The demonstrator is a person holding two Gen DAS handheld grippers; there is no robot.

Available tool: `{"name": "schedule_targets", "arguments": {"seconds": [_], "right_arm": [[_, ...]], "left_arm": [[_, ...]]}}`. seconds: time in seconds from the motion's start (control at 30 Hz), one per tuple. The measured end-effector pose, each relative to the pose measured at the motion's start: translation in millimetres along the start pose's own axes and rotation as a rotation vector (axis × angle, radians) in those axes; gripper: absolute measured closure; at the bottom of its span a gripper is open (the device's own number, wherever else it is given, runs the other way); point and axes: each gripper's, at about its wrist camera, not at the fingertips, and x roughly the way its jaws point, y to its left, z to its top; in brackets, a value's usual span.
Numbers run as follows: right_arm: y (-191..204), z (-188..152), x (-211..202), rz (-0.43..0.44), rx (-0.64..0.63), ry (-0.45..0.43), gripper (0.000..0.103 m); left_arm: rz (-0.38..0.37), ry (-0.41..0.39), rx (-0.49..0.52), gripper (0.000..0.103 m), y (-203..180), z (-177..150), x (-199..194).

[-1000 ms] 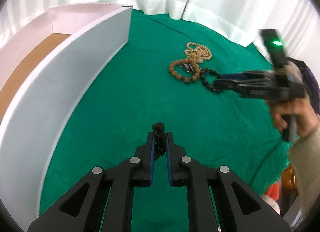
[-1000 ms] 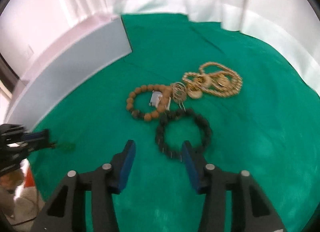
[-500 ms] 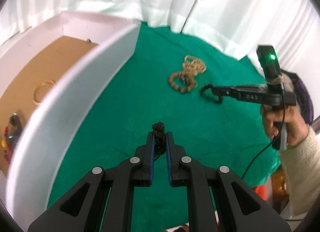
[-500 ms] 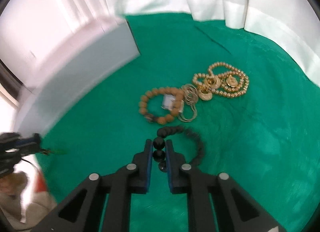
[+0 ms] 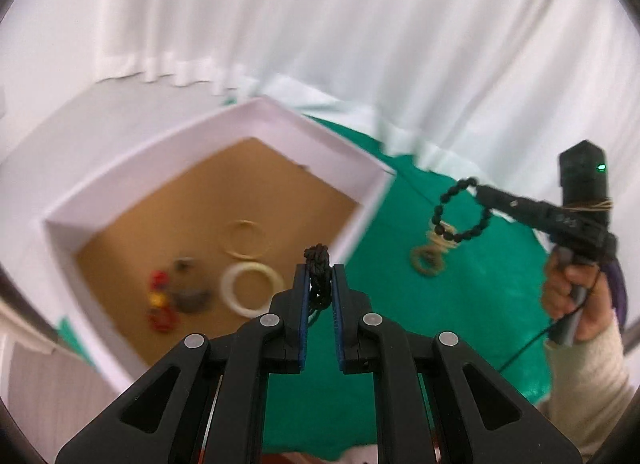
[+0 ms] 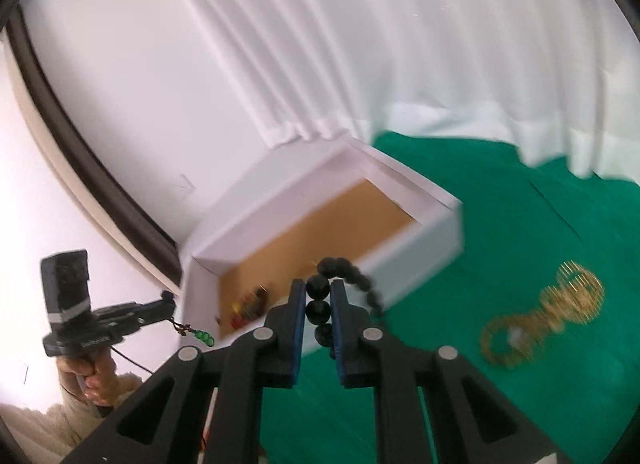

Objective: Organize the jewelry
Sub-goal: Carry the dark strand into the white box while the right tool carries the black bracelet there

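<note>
My left gripper (image 5: pixel 319 282) is shut on a black knotted cord (image 5: pixel 317 262), held in the air over the near right wall of the white box (image 5: pixel 352 155). In the right wrist view the cord (image 6: pixel 188 328) hangs from that gripper with green beads (image 6: pixel 205 336) at its end. My right gripper (image 6: pixel 319 296) is shut on a black bead bracelet (image 6: pixel 352 276), lifted above the green cloth (image 6: pixel 520 404) near the box (image 6: pixel 400 260); the bracelet hangs in the left wrist view (image 5: pixel 460 211).
The box has a brown floor (image 5: pixel 192 219) holding a white bangle (image 5: pixel 252 290), a thin gold ring (image 5: pixel 246 238) and small red and dark pieces (image 5: pixel 162 300). A pile of gold and wooden bead jewelry (image 6: pixel 548 308) lies on the cloth. White curtains hang behind.
Both grippers rose from the cloth and swung toward the box. My right gripper closed on the black bead bracelet and lifted it. My left kept hold of the cord.
</note>
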Motion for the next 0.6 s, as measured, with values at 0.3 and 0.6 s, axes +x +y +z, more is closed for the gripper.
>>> {"name": "schedule_targets", "arguments": {"seconds": [0.3, 0.6], "right_arm": [[34.2, 42.5, 119.4, 0.038, 0.000, 0.050, 0.090], [52.1, 16.0, 208.3, -0.142, -0.167, 0.164, 0.089]], "left_arm": [[0.106, 0.088, -0.070, 0.094, 65.4, -2.7, 43.6], [0.232, 0.160, -0.041, 0.092, 81.0, -28.3, 80.8]]}}
